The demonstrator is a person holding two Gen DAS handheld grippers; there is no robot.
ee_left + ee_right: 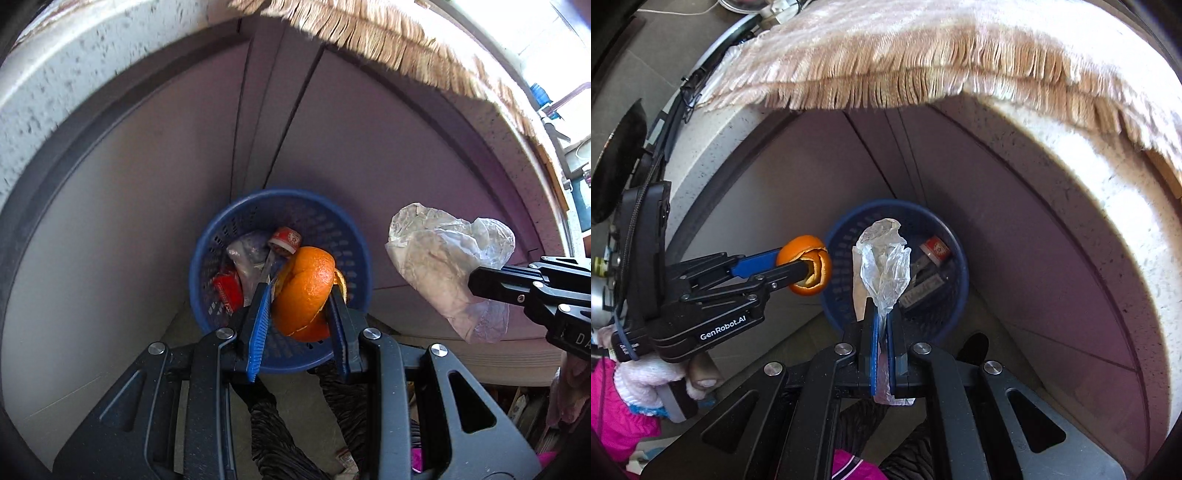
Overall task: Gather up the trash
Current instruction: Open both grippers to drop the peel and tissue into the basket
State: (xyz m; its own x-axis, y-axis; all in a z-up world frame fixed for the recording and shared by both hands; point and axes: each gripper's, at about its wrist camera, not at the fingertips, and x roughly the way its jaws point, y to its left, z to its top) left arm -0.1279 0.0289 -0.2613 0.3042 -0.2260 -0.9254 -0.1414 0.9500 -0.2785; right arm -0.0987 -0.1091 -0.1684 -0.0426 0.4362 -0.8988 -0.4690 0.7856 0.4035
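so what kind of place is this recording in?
Probably a home kitchen or utility corner. A speckled stone countertop overhangs flat cabinet doors, a fringed cloth drapes over its edge, and a blue plastic waste basket with wrappers inside sits on the floor below.

Speckled counter (1071, 177); fringed cloth (886, 74) — daylight.

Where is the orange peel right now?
The orange peel is pinched in the left gripper, above the blue basket of trash. The crumpled plastic wrapper in the right gripper hangs beside it.
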